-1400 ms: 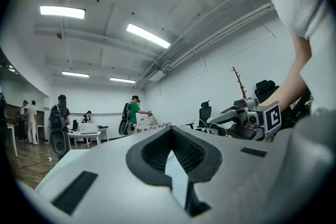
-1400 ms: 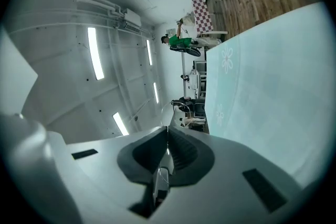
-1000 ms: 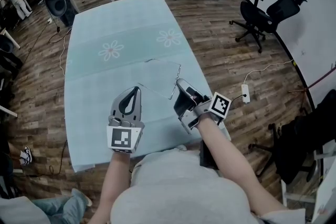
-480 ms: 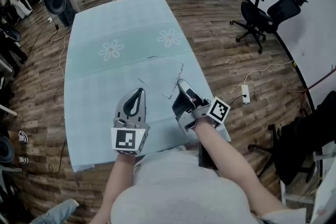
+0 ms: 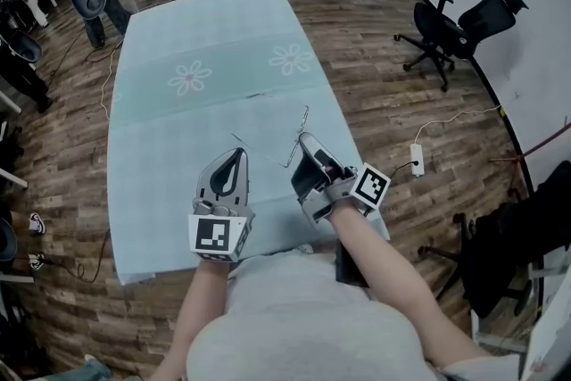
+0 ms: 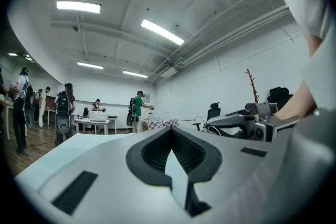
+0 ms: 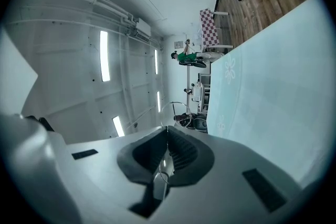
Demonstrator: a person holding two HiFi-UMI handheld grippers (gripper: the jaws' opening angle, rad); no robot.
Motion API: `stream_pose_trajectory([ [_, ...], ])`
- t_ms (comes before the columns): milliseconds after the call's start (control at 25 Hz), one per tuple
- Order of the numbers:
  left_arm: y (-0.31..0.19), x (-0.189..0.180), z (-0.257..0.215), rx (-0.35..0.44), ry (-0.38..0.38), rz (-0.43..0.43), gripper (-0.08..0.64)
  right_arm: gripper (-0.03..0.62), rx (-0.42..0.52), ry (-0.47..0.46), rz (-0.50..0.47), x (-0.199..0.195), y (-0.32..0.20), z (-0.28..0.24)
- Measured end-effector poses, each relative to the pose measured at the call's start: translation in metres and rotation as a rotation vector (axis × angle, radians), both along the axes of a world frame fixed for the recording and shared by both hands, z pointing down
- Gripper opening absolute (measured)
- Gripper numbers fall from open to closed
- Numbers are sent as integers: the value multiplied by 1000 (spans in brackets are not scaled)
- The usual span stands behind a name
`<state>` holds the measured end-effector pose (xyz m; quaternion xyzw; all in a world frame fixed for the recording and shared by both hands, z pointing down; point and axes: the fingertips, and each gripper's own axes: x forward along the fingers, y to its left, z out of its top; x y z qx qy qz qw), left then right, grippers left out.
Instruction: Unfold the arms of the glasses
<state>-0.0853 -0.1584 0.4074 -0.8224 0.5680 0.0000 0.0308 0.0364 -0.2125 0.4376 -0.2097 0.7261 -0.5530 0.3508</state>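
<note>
Light-blue daisy tablecloth (image 5: pixel 178 31) fills the centre and upper left of the head view. Risk: the only hold on the glasses is a pinch on thin wire, so pulling an arm could twist them out and drop them on the cloth, or bend the hinge. Right gripper (image 5: pixel 302 138), centre frame, jaws closed on the wire frame. Left gripper (image 5: pixel 234 153), lower centre-left, jaws fully closed, nothing between them, well short of the frame. Wire-rim glasses (image 7: pixel 175 114) stick up past the right jaw tips, one lens ring clear, held above the table.
</note>
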Motion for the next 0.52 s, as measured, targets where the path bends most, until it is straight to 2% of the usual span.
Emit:
stream_pose_trajectory([
  [520, -7, 2, 1, -20, 3, -12, 8, 11, 6, 2, -31, -3, -8, 0],
])
